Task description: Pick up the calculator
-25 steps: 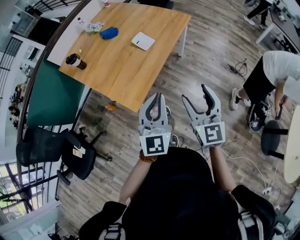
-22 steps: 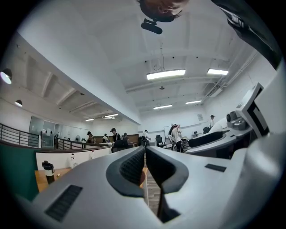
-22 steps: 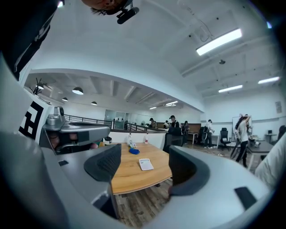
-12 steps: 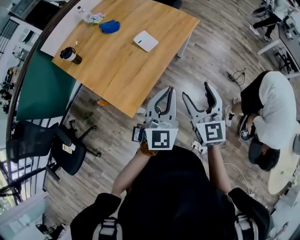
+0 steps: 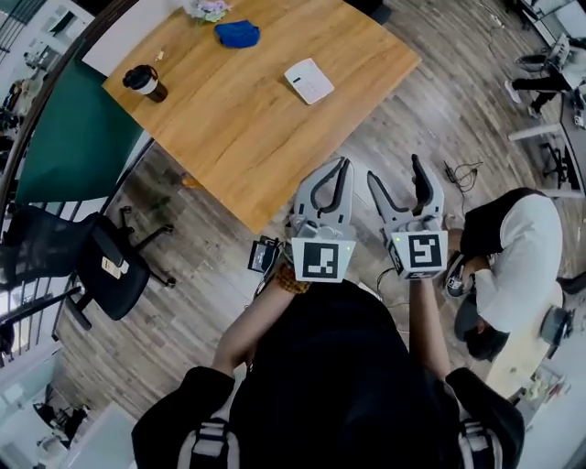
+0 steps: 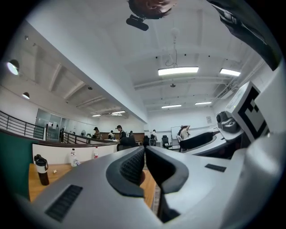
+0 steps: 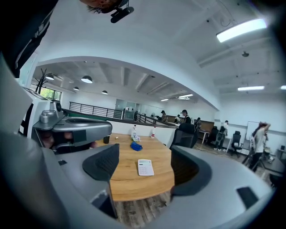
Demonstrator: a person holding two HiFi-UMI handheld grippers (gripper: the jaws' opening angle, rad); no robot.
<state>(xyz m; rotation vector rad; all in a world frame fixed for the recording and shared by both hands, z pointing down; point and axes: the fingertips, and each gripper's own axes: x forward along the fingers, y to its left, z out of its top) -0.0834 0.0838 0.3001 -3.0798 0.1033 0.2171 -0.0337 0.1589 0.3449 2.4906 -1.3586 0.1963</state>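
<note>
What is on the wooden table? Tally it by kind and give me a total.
Calculator: 1
Lidded cup: 1
Blue cloth: 1
Crumpled wrapper: 1
Small scrap: 1
Total: 5
Not counted: 2 bottles at the far edge, since I cannot tell if they stand on the table.

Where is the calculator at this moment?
In the head view the calculator lies on the wooden table, near its right edge, with the blue cloth to its upper left and the cup farther left.
</note>
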